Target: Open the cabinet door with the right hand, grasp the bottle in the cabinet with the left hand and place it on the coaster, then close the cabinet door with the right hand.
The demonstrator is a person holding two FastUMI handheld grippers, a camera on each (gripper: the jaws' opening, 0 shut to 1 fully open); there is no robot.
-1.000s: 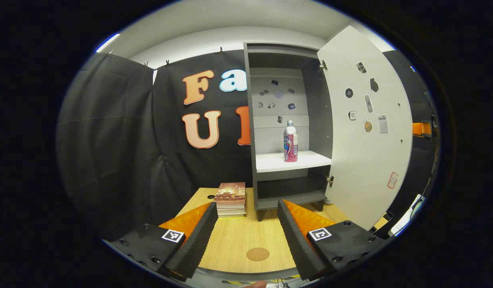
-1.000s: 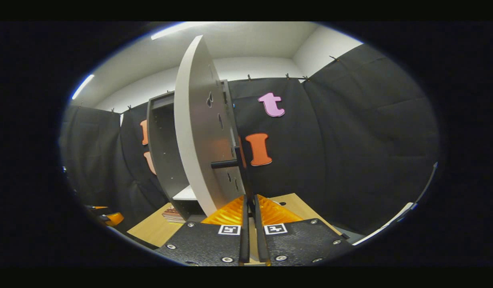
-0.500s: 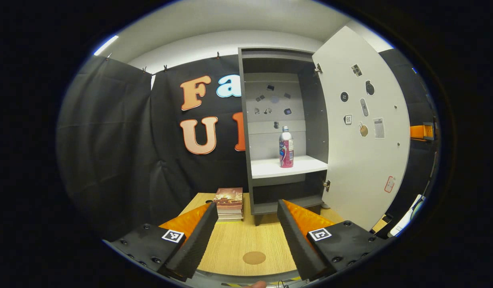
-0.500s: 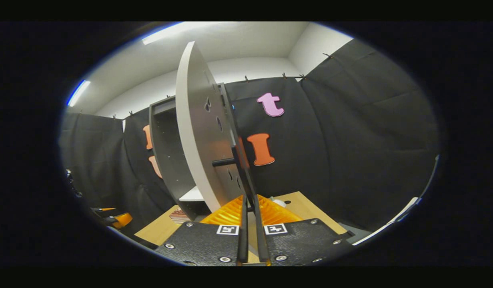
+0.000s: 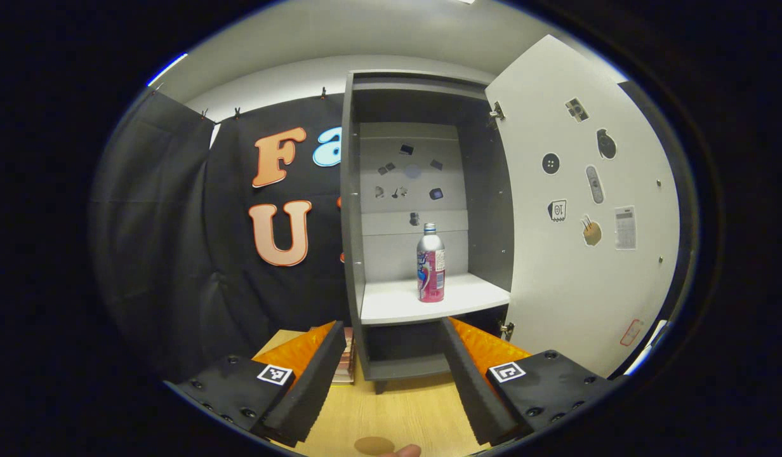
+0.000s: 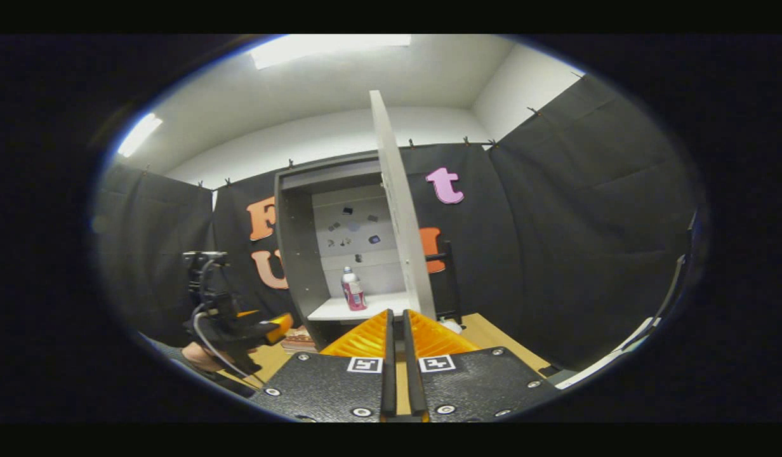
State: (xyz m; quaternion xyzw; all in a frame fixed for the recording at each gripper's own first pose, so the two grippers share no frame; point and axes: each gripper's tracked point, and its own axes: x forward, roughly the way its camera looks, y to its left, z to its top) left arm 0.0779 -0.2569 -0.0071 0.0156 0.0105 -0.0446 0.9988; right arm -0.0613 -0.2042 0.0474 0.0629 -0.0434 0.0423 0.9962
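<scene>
Left tool [image 5: 386, 374] spread wide, holding nothing. Straight ahead and above: bottle [image 5: 431, 263], upright on the cabinet shelf [image 5: 391, 304], door [image 5: 581, 209] open. Right tool [image 6: 396, 355] pressed nearly closed, empty, farther off.

The bottle [image 5: 431, 266] has a bare, shiny metal shoulder and a glossy printed wrap below it. It stands on a smooth, matt white shelf [image 5: 397, 304] inside a cabinet [image 5: 351, 254] of matt grey board. The cabinet door [image 5: 581, 254] is smooth and matt, dotted with flat paper-like stickers. The counter [image 5: 391, 412] shows a pale wood grain, with a matt brown coaster [image 5: 373, 445] at its near edge. The left tongs [image 5: 391, 381] carry rough, ribbed foam-like pads [image 5: 308, 387].
</scene>
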